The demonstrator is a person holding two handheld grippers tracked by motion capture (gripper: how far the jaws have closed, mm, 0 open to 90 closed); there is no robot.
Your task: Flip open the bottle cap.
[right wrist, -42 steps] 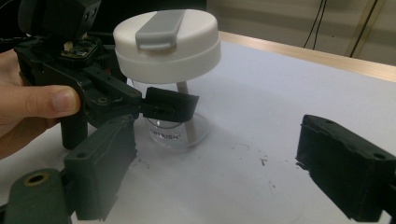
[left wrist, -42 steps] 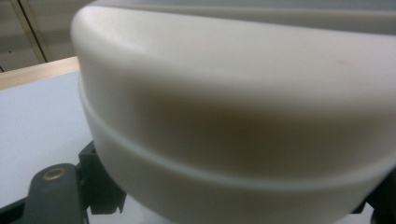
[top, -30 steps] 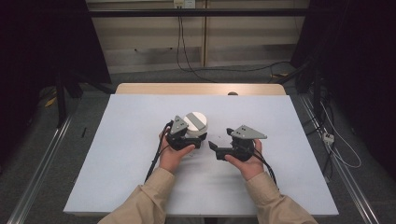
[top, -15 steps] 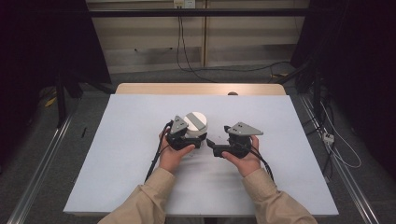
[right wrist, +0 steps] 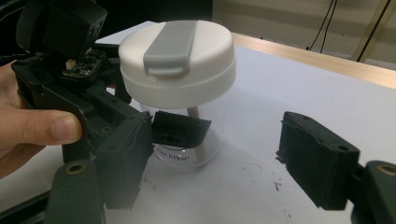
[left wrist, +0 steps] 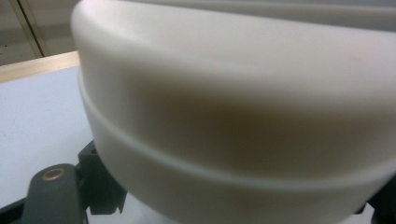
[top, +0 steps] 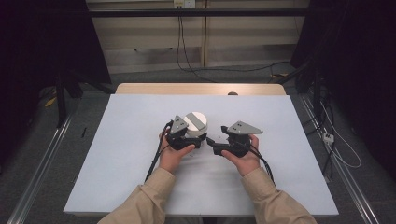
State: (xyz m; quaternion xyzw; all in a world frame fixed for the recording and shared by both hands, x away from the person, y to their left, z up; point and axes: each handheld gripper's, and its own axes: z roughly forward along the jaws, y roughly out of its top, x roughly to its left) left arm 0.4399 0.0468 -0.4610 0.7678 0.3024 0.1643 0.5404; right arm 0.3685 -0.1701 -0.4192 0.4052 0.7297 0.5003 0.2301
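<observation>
A clear cup with a white lid stands near the middle of the white table. The left gripper clamps its clear body from about seven o'clock, jaws nearly shut on it. The right gripper, at about four o'clock, has just been closing its wide jaws; nothing is pressed between them. The step looks like bracing the cup; next, the right jaws likely need to reach the lid.

text: "…FRISH" (partly hidden) | on: clear bottle base
</observation>
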